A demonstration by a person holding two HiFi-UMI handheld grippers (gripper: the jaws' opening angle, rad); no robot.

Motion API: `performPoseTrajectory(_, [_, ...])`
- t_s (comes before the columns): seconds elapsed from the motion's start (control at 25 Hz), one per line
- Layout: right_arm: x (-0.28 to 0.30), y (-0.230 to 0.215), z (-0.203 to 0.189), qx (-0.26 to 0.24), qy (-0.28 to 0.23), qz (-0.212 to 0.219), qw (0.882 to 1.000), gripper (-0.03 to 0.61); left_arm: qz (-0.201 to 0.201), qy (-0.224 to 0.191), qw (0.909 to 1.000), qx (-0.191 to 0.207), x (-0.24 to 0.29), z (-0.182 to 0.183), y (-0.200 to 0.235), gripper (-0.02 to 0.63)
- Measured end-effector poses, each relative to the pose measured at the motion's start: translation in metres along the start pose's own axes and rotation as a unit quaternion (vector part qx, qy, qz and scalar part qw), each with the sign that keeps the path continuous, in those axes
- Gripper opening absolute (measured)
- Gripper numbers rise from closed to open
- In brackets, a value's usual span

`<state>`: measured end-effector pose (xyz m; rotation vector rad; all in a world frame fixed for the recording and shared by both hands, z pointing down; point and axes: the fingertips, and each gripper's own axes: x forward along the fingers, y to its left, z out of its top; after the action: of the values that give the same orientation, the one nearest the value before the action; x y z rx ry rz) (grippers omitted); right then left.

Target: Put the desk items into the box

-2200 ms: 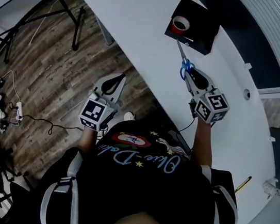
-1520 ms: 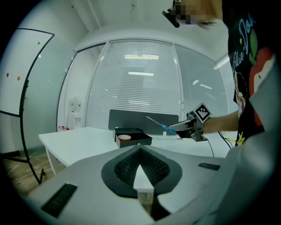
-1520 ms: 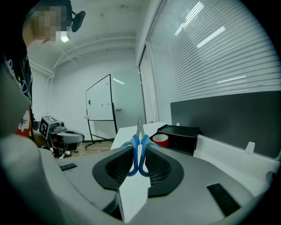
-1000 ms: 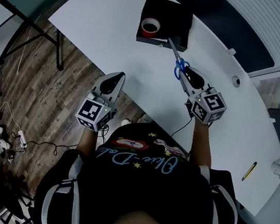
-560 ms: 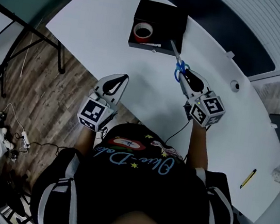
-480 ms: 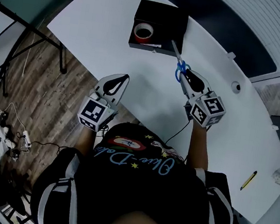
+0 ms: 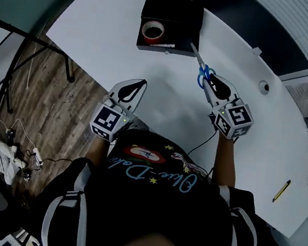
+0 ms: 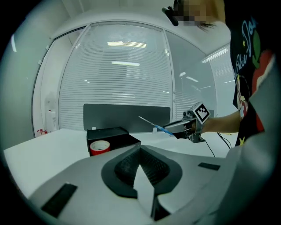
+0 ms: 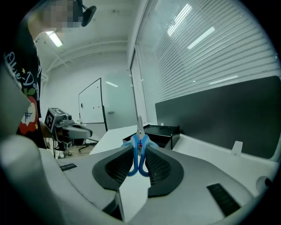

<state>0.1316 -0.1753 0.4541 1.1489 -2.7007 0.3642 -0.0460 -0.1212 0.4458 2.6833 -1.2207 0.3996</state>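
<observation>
The black box [image 7: 176,11] stands open on the white desk [image 7: 99,31], far side. Inside it lie a red tape roll [image 7: 152,31] and a white pen [image 7: 161,45]. My right gripper [image 7: 209,85] is shut on blue-handled scissors [image 7: 204,75], whose blades point at the box's near right corner. In the right gripper view the scissors [image 9: 134,163] stand upright between the pads of the right gripper [image 9: 139,151], with the box [image 9: 160,132] beyond them. My left gripper [image 7: 141,83] hovers over the desk's near edge, shut and holding nothing. The left gripper view shows the box [image 8: 109,134] and tape roll [image 8: 100,147] ahead.
A yellow pencil [image 7: 281,190] lies far right on the desk. A cable hole [image 7: 263,88] is behind the right gripper. A dark screen [image 8: 127,116] runs along the desk's back. Left of the desk are wooden floor, a black stand [image 7: 22,42] and cables [image 7: 28,155].
Both grippers have edged forward toward the box. The left one now reaches over the desk's near edge. The scissors stay in the right gripper.
</observation>
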Motion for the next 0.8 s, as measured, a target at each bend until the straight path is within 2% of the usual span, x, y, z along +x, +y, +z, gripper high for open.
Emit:
performPoseTrajectory(0.16, [0.011,-0.004,0.006,-0.051,0.022,-0.016,0.998,0.087,-0.035,-0.002,0.9993,0.014,0.019,0.008,0.005,-0.003])
performPoseTrajectory(0.32, [0.034,-0.004,0.015,-0.099,0.038,-0.019,0.994,0.087,-0.047,-0.007,0.9985,0.026,0.025,0.016,0.023,-0.003])
performPoseTrajectory(0.56, [0.074,0.005,0.019,-0.151,0.068,0.004,0.986,0.087,-0.027,-0.006,0.9996,0.007,0.016,0.010,0.058,-0.003])
performPoseTrajectory(0.8, [0.112,0.000,0.014,-0.214,0.104,0.023,0.971,0.087,-0.006,-0.004,0.9999,-0.010,0.004,0.003,0.079,-0.003])
